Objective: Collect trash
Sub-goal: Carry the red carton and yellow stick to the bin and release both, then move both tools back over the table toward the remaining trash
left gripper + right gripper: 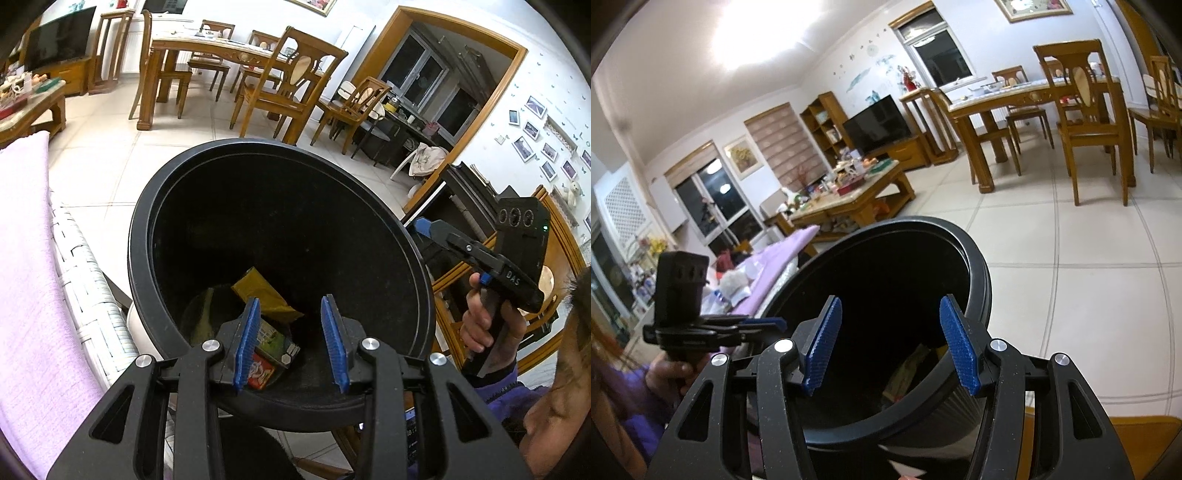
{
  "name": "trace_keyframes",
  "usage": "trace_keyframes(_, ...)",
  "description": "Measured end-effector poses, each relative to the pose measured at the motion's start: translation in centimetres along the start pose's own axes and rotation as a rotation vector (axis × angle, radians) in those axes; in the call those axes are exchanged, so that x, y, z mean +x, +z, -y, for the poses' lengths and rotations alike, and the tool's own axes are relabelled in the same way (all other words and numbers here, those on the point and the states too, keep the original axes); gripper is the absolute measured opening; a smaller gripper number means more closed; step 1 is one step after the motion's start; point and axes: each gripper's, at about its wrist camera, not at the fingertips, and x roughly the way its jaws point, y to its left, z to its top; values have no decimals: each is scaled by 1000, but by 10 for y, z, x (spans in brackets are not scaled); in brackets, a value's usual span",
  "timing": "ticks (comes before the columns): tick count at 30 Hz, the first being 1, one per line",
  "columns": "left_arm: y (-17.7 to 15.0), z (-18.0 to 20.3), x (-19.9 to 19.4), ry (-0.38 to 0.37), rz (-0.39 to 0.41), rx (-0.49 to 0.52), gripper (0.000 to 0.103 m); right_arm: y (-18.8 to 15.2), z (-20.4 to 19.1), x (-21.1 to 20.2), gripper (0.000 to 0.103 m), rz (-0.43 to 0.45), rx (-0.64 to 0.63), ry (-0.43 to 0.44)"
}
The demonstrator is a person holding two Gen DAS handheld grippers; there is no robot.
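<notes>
A round black trash bin (155, 206) fills the left wrist view, tilted toward the camera. Inside lie a yellow wrapper (266, 291), a green printed packet (271, 338) and a red-and-white packet (260, 373). My left gripper (291, 341) is open over the bin's near rim, nothing between its blue pads. My right gripper (892, 345) is open and empty over the same bin (975, 280); a pale wrapper (908, 369) shows inside. The right gripper also shows in the left wrist view (424, 227), at the bin's right rim. The left gripper shows in the right wrist view (775, 325).
A sofa with a lilac blanket (26, 258) lies left of the bin. A cluttered coffee table (857, 192) and TV (877, 123) stand beyond. A wooden dining table (207, 51) with chairs (288, 85) stands on the tiled floor (1071, 240). The person's face (557, 402) is at lower right.
</notes>
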Motion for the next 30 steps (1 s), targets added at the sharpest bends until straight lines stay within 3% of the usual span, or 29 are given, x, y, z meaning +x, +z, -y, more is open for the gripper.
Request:
trace_keyframes(3, -1, -2, -3, 7, 19, -13, 55, 2, -3, -5, 56, 3, -3, -4)
trace_keyframes(8, 1, -2, -9, 10, 53, -28, 63, 5, -14, -16, 56, 8, -12, -25)
trace_keyframes(11, 0, -4, -14, 15, 73, -47, 76, 8, -20, -25, 56, 16, -17, -42)
trace_keyframes(19, 9, 0, -43, -5, 134, -75, 77, 11, -45, -48, 56, 19, -34, -98)
trace_keyframes(22, 8, 6, -58, -15, 160, -57, 77, 16, -61, -59, 62, 33, -47, -118)
trace_keyframes(26, 2, 5, -83, -10, 196, -57, 85, 18, -84, -71, 62, 53, -60, -138)
trace_keyframes(30, -3, -4, -109, 5, 229, -72, 86, 19, -105, -75, 62, 59, -64, -140)
